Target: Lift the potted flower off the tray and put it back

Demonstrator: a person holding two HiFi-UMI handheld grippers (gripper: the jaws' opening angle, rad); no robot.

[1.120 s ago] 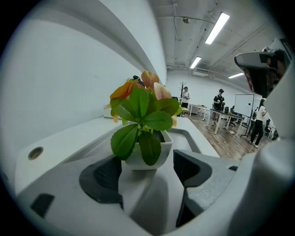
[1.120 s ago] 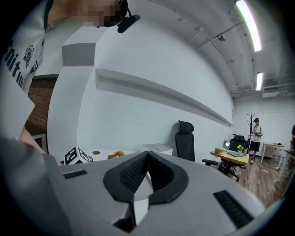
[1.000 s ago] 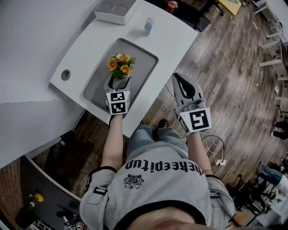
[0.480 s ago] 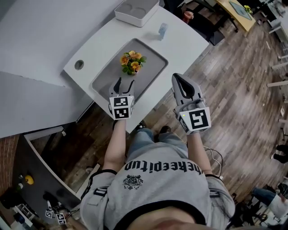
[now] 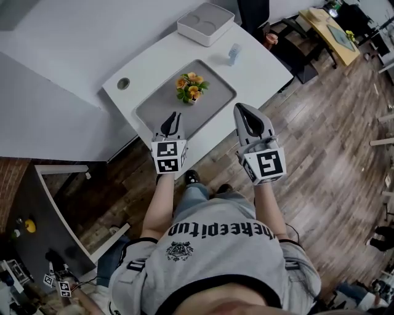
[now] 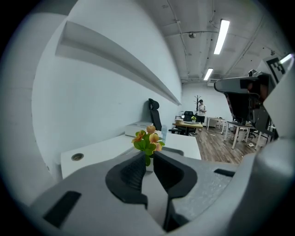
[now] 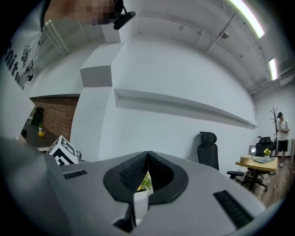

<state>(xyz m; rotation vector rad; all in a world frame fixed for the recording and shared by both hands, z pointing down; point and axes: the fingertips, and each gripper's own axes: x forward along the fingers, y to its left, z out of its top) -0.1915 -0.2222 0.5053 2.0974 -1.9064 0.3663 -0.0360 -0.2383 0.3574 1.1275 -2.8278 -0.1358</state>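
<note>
The potted flower (image 5: pixel 191 88), orange blooms over green leaves in a white pot, stands upright on the grey tray (image 5: pixel 161 107) on the white table. My left gripper (image 5: pixel 174 117) hovers over the tray's near edge, short of the pot and apart from it. Its jaws have just been closing, with only a narrow gap left and nothing between them. In the left gripper view the potted flower (image 6: pixel 147 140) shows beyond the left gripper (image 6: pixel 147 156). My right gripper (image 5: pixel 244 109) hangs to the right near the table's front edge, shut and empty. Behind the right gripper (image 7: pixel 147 154), a sliver of the potted flower (image 7: pixel 145 183) shows.
A white two-well container (image 5: pixel 206 23) sits at the table's far end, with a small pale blue cup (image 5: pixel 234 53) near it. A round cable hole (image 5: pixel 124 83) lies left of the tray. A black office chair (image 5: pixel 252 12) stands beyond the table; wooden floor (image 5: pixel 332 123) lies to the right.
The left gripper, earlier open around the pot, has drawn back and up off it and its jaws have narrowed. The pot stays on the tray. The right gripper shifted slightly.
</note>
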